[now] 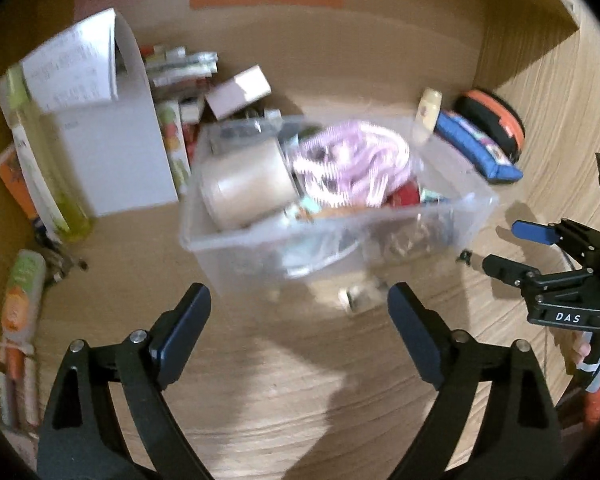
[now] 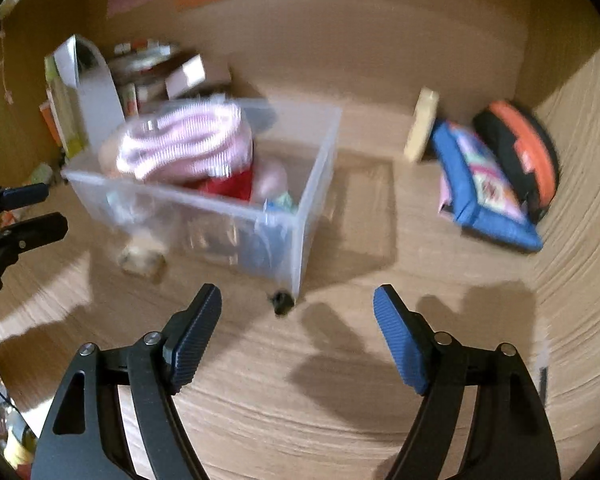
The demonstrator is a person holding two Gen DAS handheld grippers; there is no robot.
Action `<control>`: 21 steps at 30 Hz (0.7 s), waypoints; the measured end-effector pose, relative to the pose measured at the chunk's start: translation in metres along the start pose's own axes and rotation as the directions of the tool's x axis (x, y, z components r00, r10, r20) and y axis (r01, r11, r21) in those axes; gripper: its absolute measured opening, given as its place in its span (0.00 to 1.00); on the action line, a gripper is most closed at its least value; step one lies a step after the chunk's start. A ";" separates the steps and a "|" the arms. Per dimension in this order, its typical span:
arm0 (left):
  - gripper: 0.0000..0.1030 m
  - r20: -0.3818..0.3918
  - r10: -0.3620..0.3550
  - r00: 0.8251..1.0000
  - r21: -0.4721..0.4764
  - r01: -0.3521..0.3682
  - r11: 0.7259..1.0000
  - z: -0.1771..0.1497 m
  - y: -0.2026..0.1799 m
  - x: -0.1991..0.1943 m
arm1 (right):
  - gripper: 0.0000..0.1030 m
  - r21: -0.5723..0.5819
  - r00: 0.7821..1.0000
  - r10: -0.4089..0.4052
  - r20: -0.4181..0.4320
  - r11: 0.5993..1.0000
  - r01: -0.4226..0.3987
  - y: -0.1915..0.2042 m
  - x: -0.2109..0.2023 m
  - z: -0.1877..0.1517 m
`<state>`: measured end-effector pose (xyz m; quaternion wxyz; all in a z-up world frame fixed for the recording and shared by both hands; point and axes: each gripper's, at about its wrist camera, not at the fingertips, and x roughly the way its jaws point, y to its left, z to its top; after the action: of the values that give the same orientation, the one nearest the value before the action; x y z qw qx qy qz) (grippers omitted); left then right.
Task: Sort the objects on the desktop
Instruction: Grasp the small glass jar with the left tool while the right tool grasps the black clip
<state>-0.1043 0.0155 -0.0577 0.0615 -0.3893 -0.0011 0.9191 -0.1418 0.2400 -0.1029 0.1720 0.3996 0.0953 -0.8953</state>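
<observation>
Both the left tongs (image 1: 300,332) and right tongs (image 2: 298,336) stood wide apart, holding nothing; the filled clear bin (image 1: 452,216) rested on the table (image 1: 300,400) just ahead

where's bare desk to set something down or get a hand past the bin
Bare wood lies between both grippers and the clear bin, and between the bin's right wall and the blue pouch. It is crowded at the back left, around the white folder and the boxes. A small black clip lies by the bin's near corner.
</observation>
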 end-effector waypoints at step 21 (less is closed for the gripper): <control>0.88 -0.141 0.028 0.990 0.045 -0.022 0.999 -0.008 -0.044 0.054 | 0.28 -0.005 0.996 0.067 -0.060 0.998 -0.068 0.000 0.036 0.001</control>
<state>-0.1309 0.0653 -0.0999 0.0583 -0.4523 0.0280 0.8895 -0.1644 0.2314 -0.1290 0.2006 0.4287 0.0899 -0.8763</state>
